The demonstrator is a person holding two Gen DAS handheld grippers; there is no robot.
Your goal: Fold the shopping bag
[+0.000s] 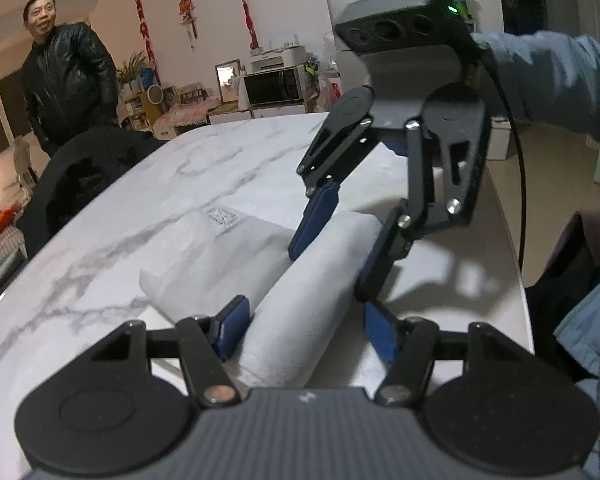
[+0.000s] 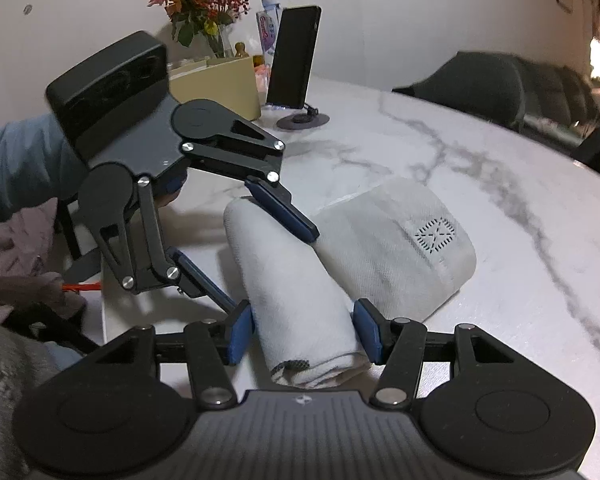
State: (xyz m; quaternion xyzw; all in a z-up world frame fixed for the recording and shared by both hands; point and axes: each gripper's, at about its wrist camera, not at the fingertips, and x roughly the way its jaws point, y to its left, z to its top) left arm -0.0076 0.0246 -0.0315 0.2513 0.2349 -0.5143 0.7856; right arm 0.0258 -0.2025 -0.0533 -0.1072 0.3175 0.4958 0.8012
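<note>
**A:** What is the shopping bag (image 2: 300, 280) made of, and what shape is it in?

**B:** It's a white woven cloth, coarse-grained, partly rolled into a thick tube. The unrolled part lies flat on the marble table (image 2: 500, 184), which is white, grey-veined and glossy. A small stitched square label (image 2: 436, 234) sits on the flat part, just beyond the roll.

**A:** Start at the left tongs.

**B:** The left gripper (image 1: 306, 332) straddles one end of the roll. Its blue pads (image 1: 232, 328) stand on either side of the tube, spread about as wide as the roll itself. Whether they press the cloth or only flank it, I cannot tell.

**A:** And the right tongs?

**B:** The right gripper (image 2: 304, 330) straddles the other end, where the folded edge with a dark trim shows. Its jaws are parted to the roll's width, the pads right beside the cloth. Real contact is unclear here too.

**A:** Anything past the tongs?

**B:** Beyond the left gripper's body stands a black phone on a stand (image 2: 294, 60), with a vase of flowers (image 2: 204, 4) behind it. In the left view, a person in a dark jacket (image 1: 64, 80) stands beyond the table.
</note>
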